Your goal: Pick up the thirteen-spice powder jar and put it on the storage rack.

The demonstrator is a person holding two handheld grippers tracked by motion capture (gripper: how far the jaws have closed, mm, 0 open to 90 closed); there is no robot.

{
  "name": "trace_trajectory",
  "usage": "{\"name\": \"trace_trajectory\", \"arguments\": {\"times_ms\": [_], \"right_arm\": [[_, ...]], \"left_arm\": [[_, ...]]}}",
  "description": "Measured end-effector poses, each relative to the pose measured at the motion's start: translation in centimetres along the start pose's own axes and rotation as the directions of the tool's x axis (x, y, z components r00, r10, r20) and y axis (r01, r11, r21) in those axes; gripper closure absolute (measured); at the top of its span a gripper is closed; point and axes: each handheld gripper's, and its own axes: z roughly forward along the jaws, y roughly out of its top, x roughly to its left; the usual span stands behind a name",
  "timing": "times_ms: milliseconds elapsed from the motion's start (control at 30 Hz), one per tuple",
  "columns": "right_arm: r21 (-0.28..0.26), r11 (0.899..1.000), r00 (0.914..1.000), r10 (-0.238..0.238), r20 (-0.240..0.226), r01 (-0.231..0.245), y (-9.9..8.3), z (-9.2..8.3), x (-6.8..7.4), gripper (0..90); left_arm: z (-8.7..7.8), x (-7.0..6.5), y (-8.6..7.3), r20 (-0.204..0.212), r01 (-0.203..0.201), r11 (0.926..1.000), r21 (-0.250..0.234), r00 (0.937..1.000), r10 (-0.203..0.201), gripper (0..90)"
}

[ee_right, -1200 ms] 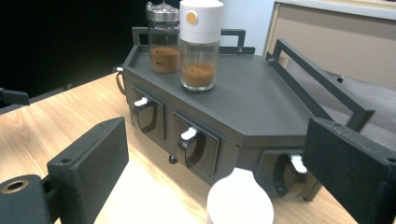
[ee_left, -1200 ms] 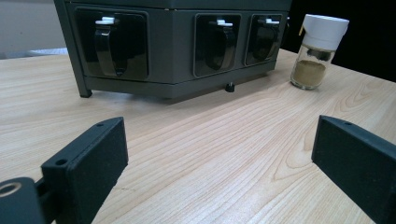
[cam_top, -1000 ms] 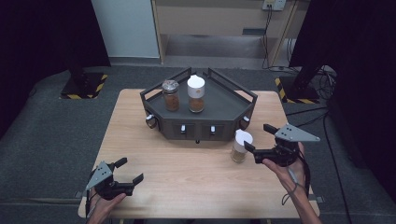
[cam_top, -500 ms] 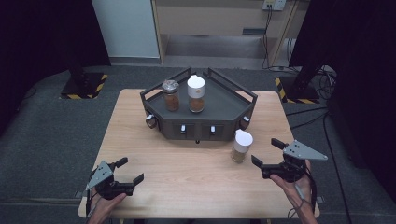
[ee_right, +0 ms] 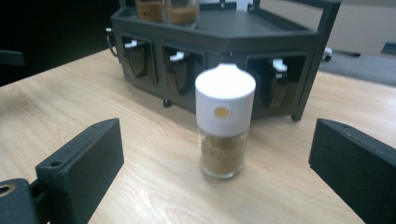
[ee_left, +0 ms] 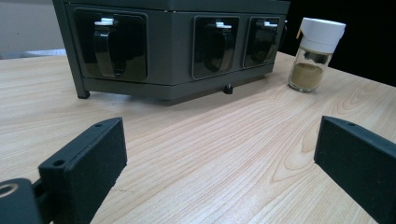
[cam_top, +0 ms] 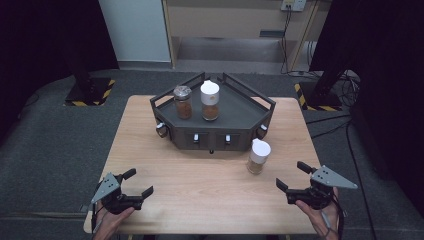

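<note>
My left gripper (cam_top: 134, 184) sits at the near left of the table (cam_top: 210, 200), jaws spread, holding nothing. My right gripper (cam_top: 293, 175) is at the near right, also released and empty. Just beyond it a white-capped jar (cam_top: 259, 156) stands upright on the wood, near the rack (cam_top: 235, 107). Farther off, two jars (cam_top: 196, 100) stand on the rack.
</note>
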Motion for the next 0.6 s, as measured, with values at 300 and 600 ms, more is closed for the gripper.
{"name": "trace_trajectory", "arguments": {"times_ms": [300,600], "right_arm": [[-0.014,1.0,1.0,0.004,0.0,-0.004,-2.0,-0.1,-0.2,3.3],[-0.026,1.0,1.0,-0.001,-0.004,0.001,-3.3,0.2,-0.3,2.7]], "left_arm": [[0.0,-0.1,0.1,0.001,-0.008,1.0,-0.001,1.0,0.008,0.0],[0.0,-0.2,0.1,0.01,-0.018,0.9998,-0.009,0.9998,0.018,0.0]]}}
